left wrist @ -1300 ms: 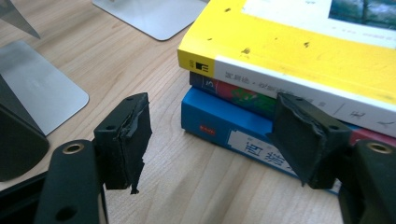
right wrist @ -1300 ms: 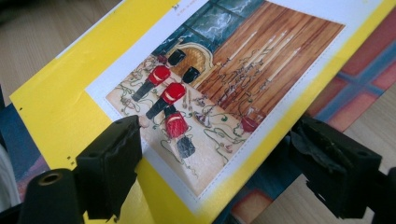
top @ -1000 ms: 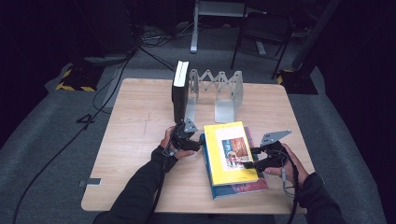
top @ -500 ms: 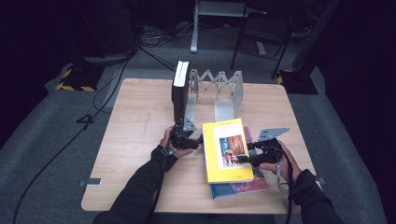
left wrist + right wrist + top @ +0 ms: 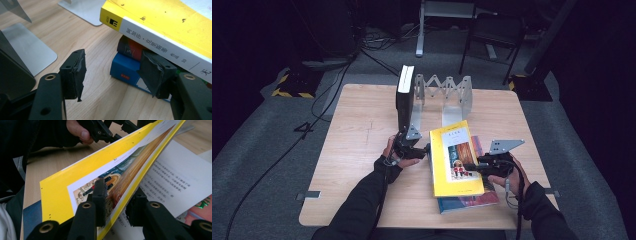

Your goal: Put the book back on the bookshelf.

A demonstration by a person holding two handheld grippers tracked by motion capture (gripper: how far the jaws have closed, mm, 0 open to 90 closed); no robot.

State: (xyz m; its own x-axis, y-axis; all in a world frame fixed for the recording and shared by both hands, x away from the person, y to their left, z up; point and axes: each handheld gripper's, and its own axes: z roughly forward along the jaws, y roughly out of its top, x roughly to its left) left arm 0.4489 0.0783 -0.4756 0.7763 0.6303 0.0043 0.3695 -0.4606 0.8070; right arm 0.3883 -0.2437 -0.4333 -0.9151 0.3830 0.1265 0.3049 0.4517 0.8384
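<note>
A yellow book (image 5: 452,150) tops a stack with a blue book (image 5: 462,202) at the bottom. My right gripper (image 5: 468,167) comes in from the right. Its jaws have just been closing and are shut on the yellow front cover (image 5: 75,177): one jaw lies above it, the other beneath. The cover stands lifted off the white printed pages (image 5: 172,182). My left gripper (image 5: 426,149) waits open at the stack's left side. Between its jaws (image 5: 115,72) is only bare wood, with the yellow book's spine (image 5: 162,47) and the blue book (image 5: 122,70) just ahead.
A metal folding book rack (image 5: 447,95) stands at the table's far middle. A black book (image 5: 404,97) is upright at the rack's left end. One flat bookend foot (image 5: 27,50) lies close to my left gripper. Chairs and cables sit on the floor beyond.
My right gripper slid inward over the yellow book's right edge and its jaws closed on the cover, which rose off the pages. The left gripper kept its place.
</note>
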